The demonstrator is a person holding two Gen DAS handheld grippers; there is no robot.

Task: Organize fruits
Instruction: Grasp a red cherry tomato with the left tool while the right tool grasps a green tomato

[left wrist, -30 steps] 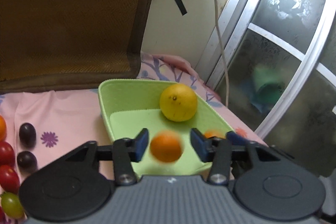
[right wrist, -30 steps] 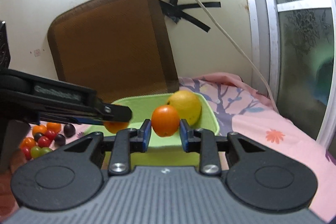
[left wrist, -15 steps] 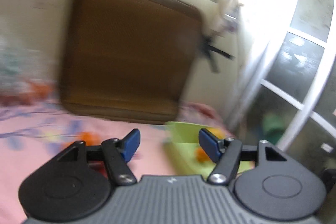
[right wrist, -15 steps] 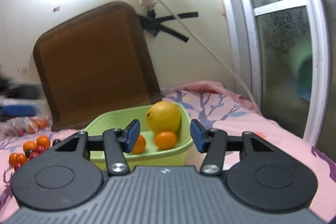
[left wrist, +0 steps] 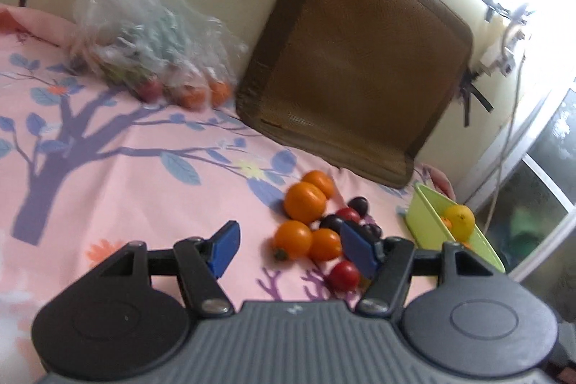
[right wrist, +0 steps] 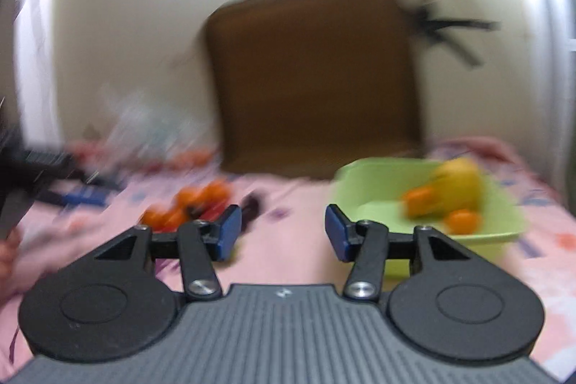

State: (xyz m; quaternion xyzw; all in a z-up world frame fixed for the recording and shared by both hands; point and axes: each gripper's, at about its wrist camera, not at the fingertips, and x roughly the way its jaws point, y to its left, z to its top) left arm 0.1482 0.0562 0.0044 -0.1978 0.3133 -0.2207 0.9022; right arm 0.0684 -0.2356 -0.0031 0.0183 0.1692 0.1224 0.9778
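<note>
My left gripper (left wrist: 291, 247) dropped its orange in the green tray (left wrist: 428, 204), swung left to the loose fruit pile (left wrist: 313, 225), empty. Right gripper (right wrist: 280, 233) let go its orange too, jaws closing on nothing.

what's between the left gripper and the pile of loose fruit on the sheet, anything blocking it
Nothing visible blocks it. The left gripper is open and empty, and the loose fruit pile lies just ahead on the bare pink sheet. The nearest orange fruit already shows between its blue pads. The green bin sits off to the right, clear of the path.
</note>
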